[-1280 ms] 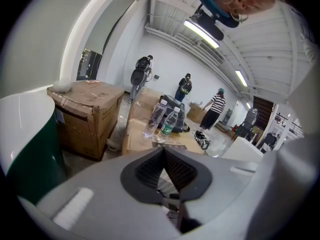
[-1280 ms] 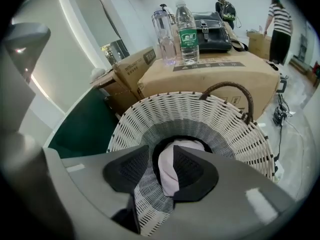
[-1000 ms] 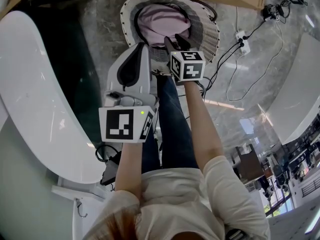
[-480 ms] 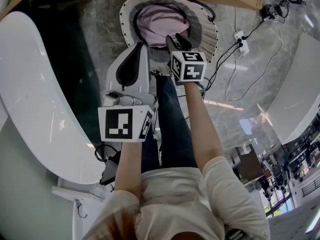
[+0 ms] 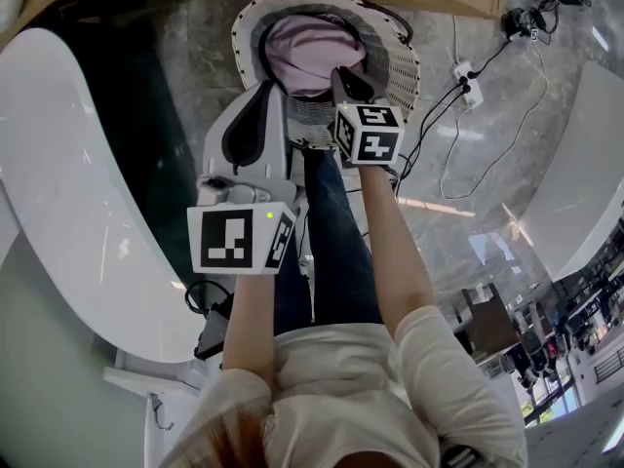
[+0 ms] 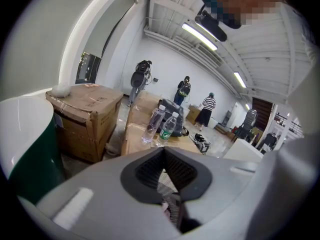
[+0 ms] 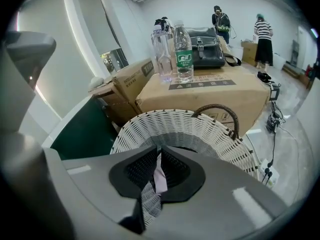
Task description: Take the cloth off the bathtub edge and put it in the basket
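The cloth (image 5: 314, 47), where does it lie now?

It lies in the basket (image 5: 408, 66), in front of the tips of both tools and lower than them. It is a pink, bunched heap, so I cannot name a clear long axis. It spreads only a little more from the left tool's side to the right tool's side than away from them. All of it that shows is inside the rim.

Is one of the tools grasping it?

No. The right gripper (image 7: 159, 150) has just been closing its jaws. They are now clenched tip to tip, with nothing pinched. The thin pink line in the slit behind the tips is the cloth below, with wicker beside it. The left gripper (image 6: 163, 150), just to the left of the right one, is clenched in the same way and is empty.

What does the head view give that the gripper views do not?

It gives the whole heap, and both tools side by side over the basket's near rim. It also shows the white bathtub edge (image 5: 78, 193), out at the left gripper's left side and well apart from the cloth.

And the other way round?

Beyond the right gripper's tips, its own view shows the basket's far wall with a brown handle (image 7: 220, 109). Behind that is a cardboard box (image 7: 210, 91) carrying two water bottles (image 7: 176, 49) and a black bag (image 7: 206, 44). From the head view only the box's edge shows.
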### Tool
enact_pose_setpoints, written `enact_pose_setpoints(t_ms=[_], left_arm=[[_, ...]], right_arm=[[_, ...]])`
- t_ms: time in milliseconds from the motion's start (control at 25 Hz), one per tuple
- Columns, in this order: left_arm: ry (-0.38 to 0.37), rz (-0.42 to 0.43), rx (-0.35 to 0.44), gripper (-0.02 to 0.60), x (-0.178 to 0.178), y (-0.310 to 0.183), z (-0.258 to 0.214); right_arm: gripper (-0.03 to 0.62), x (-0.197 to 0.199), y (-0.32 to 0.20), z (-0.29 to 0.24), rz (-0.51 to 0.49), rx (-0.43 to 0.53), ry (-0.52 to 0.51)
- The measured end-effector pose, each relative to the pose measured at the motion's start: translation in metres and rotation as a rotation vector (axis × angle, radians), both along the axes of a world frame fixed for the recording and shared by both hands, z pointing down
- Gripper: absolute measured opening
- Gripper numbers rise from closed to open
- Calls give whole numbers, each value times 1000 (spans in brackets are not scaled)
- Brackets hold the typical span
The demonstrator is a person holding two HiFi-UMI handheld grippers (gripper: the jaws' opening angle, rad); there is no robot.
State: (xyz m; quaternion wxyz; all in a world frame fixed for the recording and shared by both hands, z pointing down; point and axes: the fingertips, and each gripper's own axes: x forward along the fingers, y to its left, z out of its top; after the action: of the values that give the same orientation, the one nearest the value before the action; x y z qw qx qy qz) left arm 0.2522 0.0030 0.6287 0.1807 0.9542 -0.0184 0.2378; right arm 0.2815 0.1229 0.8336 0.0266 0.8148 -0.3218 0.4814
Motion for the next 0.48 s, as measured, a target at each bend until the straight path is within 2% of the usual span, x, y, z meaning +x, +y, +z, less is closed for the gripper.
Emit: enact_pose_setpoints(t_ms=[120, 480], left_arm=[[11, 2, 2, 49, 3, 1, -5], [55, 6, 19, 49, 11, 4, -30]], right_arm=[[-2, 2, 4, -7, 22, 3, 18], [-2, 13, 10, -39, 64, 29, 72]])
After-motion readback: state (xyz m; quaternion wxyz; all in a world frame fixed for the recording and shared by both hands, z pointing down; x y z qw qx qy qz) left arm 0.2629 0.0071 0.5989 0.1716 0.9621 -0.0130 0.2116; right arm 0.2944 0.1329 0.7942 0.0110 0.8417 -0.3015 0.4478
